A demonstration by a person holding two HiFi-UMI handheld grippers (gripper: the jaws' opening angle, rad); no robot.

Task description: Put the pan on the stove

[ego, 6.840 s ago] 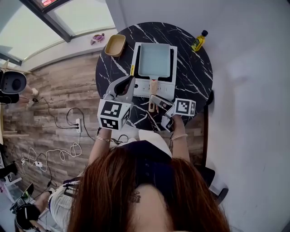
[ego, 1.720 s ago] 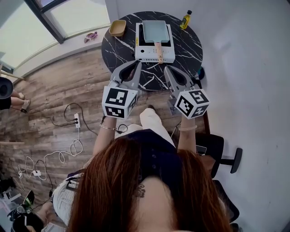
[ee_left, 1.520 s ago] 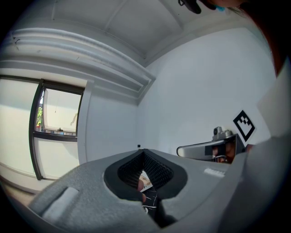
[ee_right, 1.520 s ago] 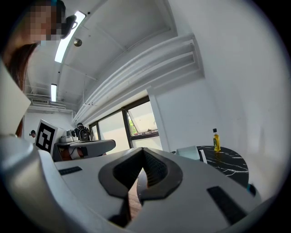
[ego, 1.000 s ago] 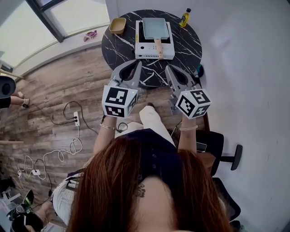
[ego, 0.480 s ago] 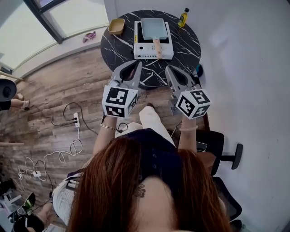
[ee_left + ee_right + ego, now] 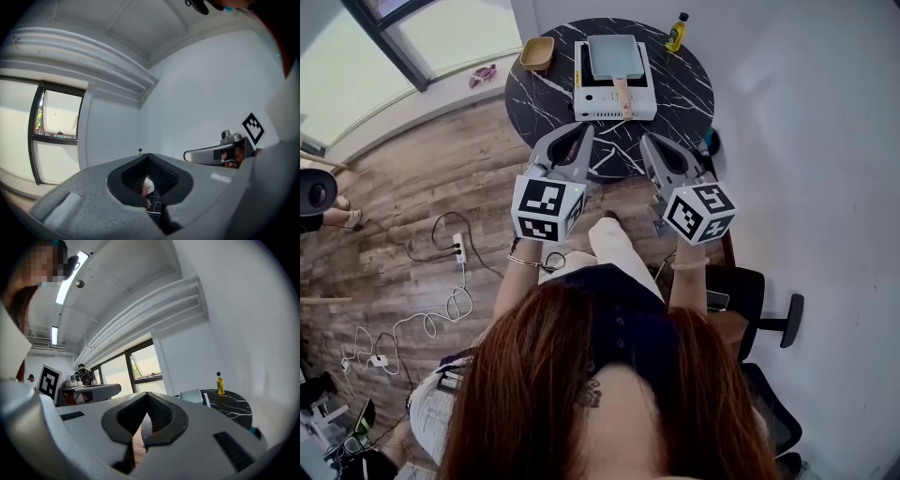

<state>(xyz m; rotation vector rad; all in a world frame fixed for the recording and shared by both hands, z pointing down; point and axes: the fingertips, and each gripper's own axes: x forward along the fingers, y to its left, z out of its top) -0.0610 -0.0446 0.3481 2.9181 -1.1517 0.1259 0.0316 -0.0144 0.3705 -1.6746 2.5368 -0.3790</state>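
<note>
A pale grey-blue rectangular pan (image 7: 614,56) with a wooden handle (image 7: 622,94) sits on the white portable stove (image 7: 612,105) on the round black marble table (image 7: 684,89). Both grippers hang in the air short of the table's near edge, well back from the pan. My left gripper (image 7: 586,132) is shut with nothing in it, and so is my right gripper (image 7: 646,141). In the right gripper view the shut jaws of the right gripper (image 7: 147,394) point past the stove (image 7: 192,396). The left gripper (image 7: 148,155) shows only its closed tips in its own view.
A yellow oil bottle (image 7: 676,33) stands at the table's far right and a wooden bowl (image 7: 537,53) at its far left. A black chair (image 7: 764,323) is by the right wall. Cables and a power strip (image 7: 456,253) lie on the wooden floor at left.
Several seconds ago both grippers were over the table at the pan's handle; now they are drawn back off the table. Over the last second they have barely moved.
</note>
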